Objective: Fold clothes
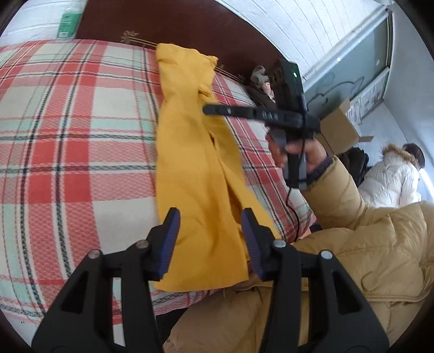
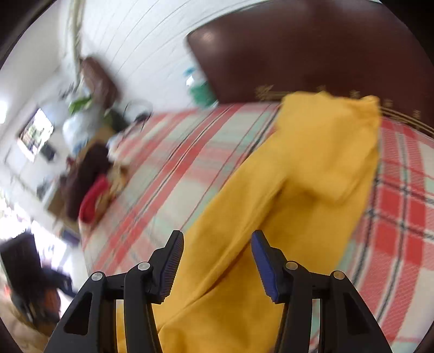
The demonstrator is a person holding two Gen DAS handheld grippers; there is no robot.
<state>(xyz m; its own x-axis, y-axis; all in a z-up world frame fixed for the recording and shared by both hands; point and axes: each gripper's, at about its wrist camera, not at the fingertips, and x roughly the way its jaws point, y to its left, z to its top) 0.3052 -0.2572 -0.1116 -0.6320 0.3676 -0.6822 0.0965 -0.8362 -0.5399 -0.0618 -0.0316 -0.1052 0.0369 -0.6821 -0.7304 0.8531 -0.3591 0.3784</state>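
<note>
A yellow garment (image 1: 195, 163) lies in a long narrow strip on the plaid bedspread (image 1: 67, 135), running from the near edge to the dark headboard (image 1: 176, 24). My left gripper (image 1: 210, 230) is open above the garment's near end, with nothing between its fingers. My right gripper (image 1: 217, 110) shows side-on in a hand, held in the air over the garment's right side. In the right wrist view the right gripper (image 2: 217, 252) is open above the yellow garment (image 2: 298, 190), and that view is blurred.
The person's tan puffy jacket (image 1: 366, 258) fills the lower right. A cardboard box (image 1: 339, 127) and someone in a white coat (image 1: 390, 176) are beyond the bed. Dark and red clothes (image 2: 92, 187) lie at the bed's far left side.
</note>
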